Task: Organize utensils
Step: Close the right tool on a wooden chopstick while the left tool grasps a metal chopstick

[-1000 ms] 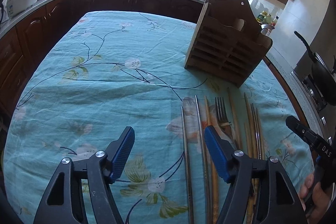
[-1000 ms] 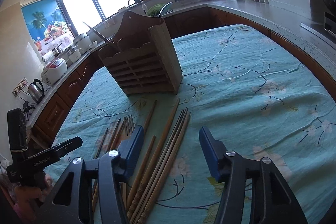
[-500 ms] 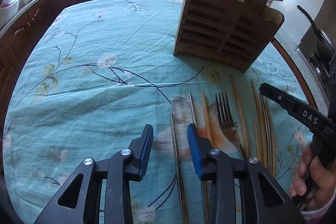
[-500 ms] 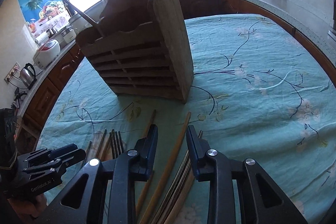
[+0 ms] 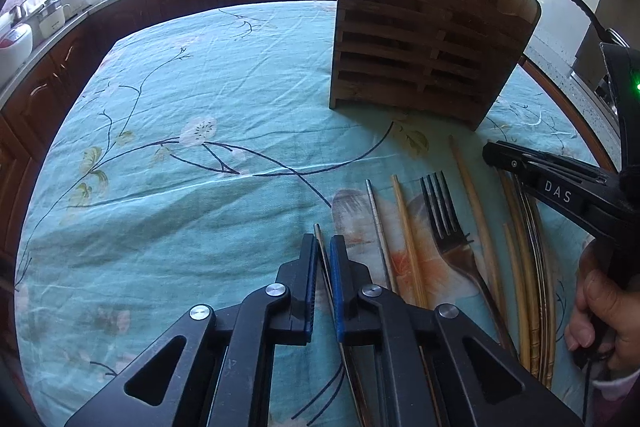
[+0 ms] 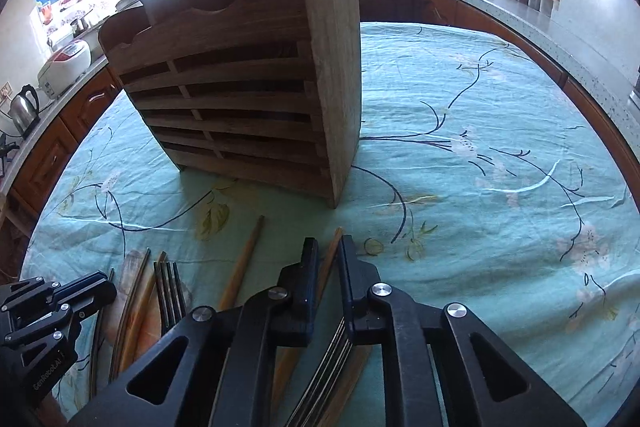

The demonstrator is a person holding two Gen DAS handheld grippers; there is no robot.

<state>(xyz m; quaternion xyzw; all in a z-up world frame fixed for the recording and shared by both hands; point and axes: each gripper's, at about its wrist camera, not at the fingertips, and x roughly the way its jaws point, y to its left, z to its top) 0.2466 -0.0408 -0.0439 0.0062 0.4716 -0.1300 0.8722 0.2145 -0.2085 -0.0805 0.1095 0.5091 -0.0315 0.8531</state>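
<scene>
A thin metal chopstick (image 5: 320, 241) is seen lying on the turquoise flowered tablecloth (image 5: 192, 99), its tip poking out just beyond the tips of the left gripper (image 5: 324, 247). The two blue pads are drawn in close on either side of the stick, so the jaws are clenched on it. To its right a row of utensils is laid out on the cloth: a second metal chopstick (image 5: 376, 215), a bamboo chopstick (image 5: 406, 227), a dark fork (image 5: 442, 211) with tines pointing away, and further bamboo sticks (image 5: 472, 195).

In the right wrist view a wooden chopstick (image 6: 330, 259) is caught between the narrowed jaws of the right gripper (image 6: 327, 247), its tip showing just past the fingertips; the jaws are closed upon it. A bundle of thin metal sticks (image 6: 332, 347) is visible beneath the gripper body, and another wooden stick (image 6: 244, 263) lies just to the left.

Beyond both rows the slatted wooden utensil holder (image 6: 248, 87) is stood upright on the cloth, well apart from the gripped sticks. Kitchen counters (image 6: 520, 7) are seen around the table.
</scene>
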